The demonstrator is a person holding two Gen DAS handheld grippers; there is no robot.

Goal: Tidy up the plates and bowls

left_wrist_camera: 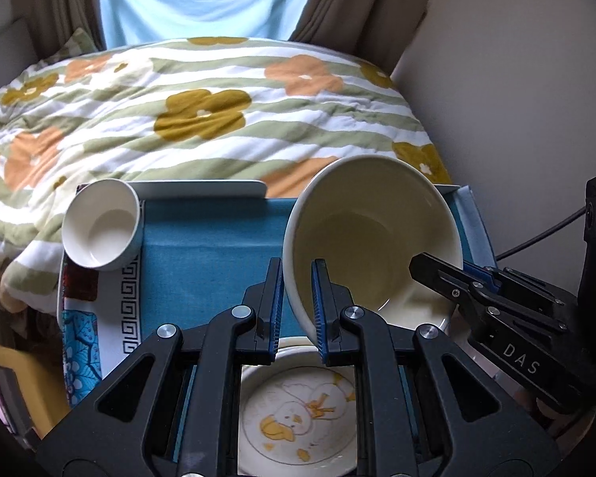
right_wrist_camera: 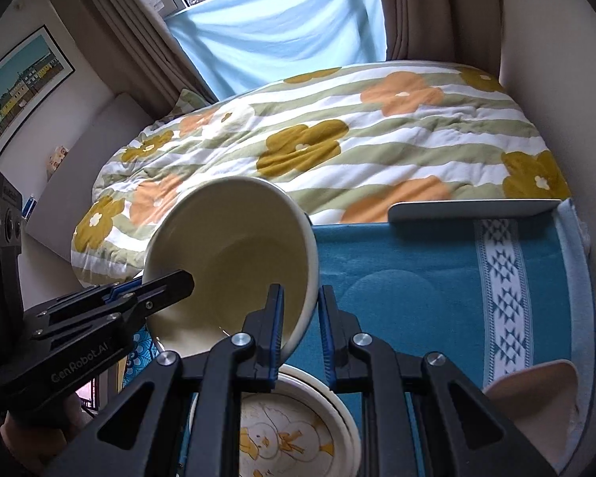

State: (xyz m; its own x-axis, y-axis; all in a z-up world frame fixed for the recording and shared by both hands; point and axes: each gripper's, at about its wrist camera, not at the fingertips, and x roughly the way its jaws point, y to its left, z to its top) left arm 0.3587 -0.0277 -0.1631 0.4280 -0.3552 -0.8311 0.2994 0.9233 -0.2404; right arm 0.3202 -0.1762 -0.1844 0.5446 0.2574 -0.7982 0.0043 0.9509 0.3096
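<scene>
The cream bowl (left_wrist_camera: 371, 238) is held tilted above the duck plate (left_wrist_camera: 298, 413), its rim pinched by left claw (left_wrist_camera: 296, 302) and right claw (right_wrist_camera: 300, 326); next, level lowering onto that plate seems called for.

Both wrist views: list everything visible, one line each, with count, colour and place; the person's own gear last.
Large bowl: one, cream, tilted, held above the table.
Duck plate: one, white with yellow ducks, below the bowl.
Small bowl: one, white, tilted at the table's far left.
Patterned plate: one, white with blue, under the small bowl.
Tablecloth: one, teal.
Duvet: one, flowered, behind the table.
Left gripper: black, jaws clamping the bowl's rim.
Right gripper: black, jaws clamping the opposite rim.
</scene>
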